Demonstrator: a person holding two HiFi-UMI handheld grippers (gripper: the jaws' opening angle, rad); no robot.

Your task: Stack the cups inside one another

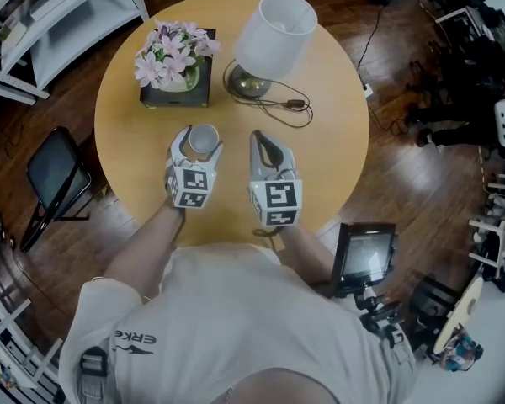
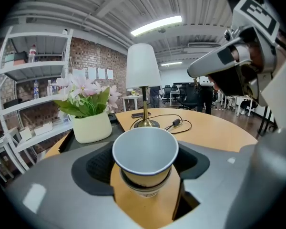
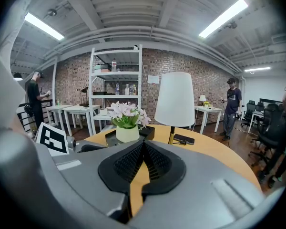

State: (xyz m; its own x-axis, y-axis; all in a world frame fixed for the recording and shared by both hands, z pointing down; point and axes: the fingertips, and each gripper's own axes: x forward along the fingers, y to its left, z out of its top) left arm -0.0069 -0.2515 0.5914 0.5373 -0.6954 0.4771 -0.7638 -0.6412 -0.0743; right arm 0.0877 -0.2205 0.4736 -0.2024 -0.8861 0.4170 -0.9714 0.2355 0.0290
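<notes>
A paper cup (image 1: 204,138) with a white inside and a blue rim sits between the fingers of my left gripper (image 1: 200,139), on the left of the round wooden table (image 1: 320,167). In the left gripper view this cup (image 2: 145,149) leans a little and rests inside a second cup (image 2: 144,189), of which only the rim and lower wall show. The left gripper (image 2: 145,163) has its jaws wide, with the pads against the upper cup's sides. My right gripper (image 1: 258,137) lies just to the right, shut and empty (image 3: 143,144).
A white-shaded lamp (image 1: 273,32) with its cable (image 1: 290,103) stands at the table's far side. A pot of pink flowers (image 1: 172,61) on a dark tray is at the far left. A black chair (image 1: 55,175) stands left of the table, and a small screen (image 1: 366,251) right.
</notes>
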